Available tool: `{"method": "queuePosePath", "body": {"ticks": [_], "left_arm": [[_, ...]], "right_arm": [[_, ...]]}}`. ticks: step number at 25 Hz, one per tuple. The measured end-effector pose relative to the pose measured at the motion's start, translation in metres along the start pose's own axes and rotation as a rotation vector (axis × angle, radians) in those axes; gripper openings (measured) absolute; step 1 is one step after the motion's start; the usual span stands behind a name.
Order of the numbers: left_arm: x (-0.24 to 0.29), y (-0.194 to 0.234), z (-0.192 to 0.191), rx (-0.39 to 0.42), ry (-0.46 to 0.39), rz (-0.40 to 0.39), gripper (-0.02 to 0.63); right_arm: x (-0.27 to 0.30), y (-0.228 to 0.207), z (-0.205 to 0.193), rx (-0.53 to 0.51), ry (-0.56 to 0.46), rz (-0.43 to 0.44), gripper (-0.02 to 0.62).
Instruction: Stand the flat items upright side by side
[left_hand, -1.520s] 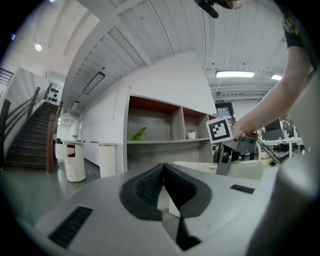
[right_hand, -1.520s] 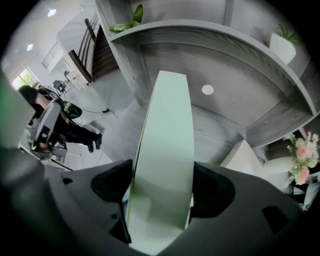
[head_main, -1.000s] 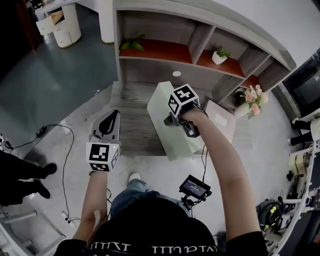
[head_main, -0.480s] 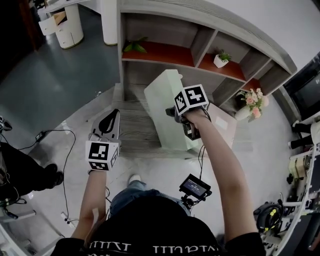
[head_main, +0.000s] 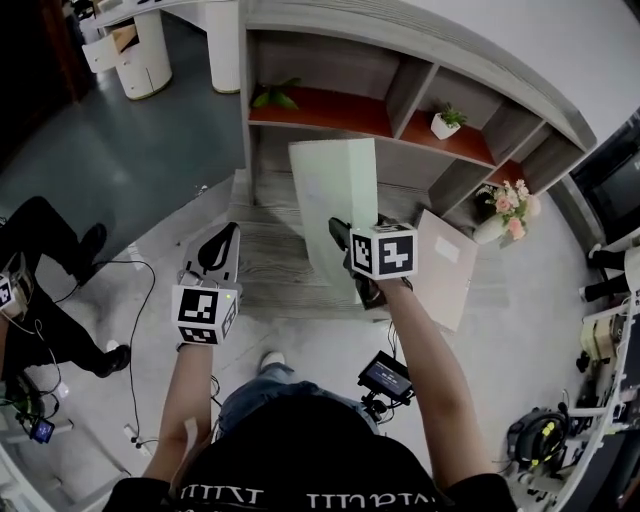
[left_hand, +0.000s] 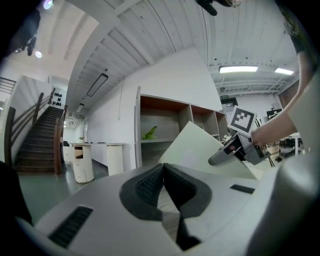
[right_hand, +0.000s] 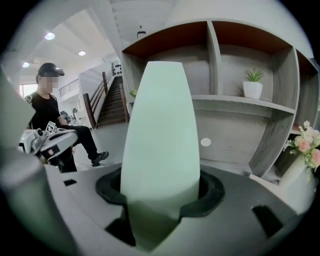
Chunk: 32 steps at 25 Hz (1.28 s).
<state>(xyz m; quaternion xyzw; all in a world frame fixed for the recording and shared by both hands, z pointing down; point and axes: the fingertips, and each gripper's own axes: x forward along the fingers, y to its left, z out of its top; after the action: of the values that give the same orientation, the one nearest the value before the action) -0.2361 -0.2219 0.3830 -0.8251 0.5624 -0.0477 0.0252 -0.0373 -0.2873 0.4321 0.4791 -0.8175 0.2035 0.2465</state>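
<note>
Now we hold the pale green board (head_main: 335, 190) in the right gripper (head_main: 342, 243), whose jaws have just been closing and clamp the board's lower edge between the pads. From those jaws the board rises steeply, straight ahead, and covers the middle of the shelf unit (head_main: 400, 90) beyond them. Whether its bottom edge rests on the wooden ledge (head_main: 265, 255) below the jaws, we cannot tell. Just to the right of the right jaws, the beige board (head_main: 445, 270) lies flat. Further ahead and to the right of them, a small potted plant (head_main: 443, 115) stands on a shelf and a vase of flowers (head_main: 505, 205) stands lower down. Our left gripper (left_hand: 162, 175) hangs well to the left of the green board. Its jaws are pressed together with nothing between them, pointing level toward the ledge.
</note>
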Motion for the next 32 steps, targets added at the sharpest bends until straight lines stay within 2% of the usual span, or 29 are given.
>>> {"method": "queuePosePath", "body": {"ticks": [8,15,18,25,32], "left_arm": [[-0.008,-0.001,-0.009,0.018,0.037,0.008,0.014],[-0.018,0.008,-0.019,0.010,0.059,0.030,0.014],[-0.020,0.010,-0.022,0.010,0.064,0.036,0.014],[-0.024,0.018,-0.032,0.003,0.087,0.053,0.014],[-0.026,0.033,-0.039,-0.002,0.101,0.077,0.014]], "right_arm": [[0.008,0.016,-0.008,-0.016,-0.294,-0.070,0.275],[0.020,0.024,-0.019,-0.001,-0.404,-0.142,0.284],[0.032,0.028,-0.023,-0.016,-0.375,-0.142,0.290],[0.074,0.050,-0.047,-0.024,-0.160,-0.063,0.307],[0.104,0.070,-0.044,-0.023,-0.084,-0.049,0.312]]}}
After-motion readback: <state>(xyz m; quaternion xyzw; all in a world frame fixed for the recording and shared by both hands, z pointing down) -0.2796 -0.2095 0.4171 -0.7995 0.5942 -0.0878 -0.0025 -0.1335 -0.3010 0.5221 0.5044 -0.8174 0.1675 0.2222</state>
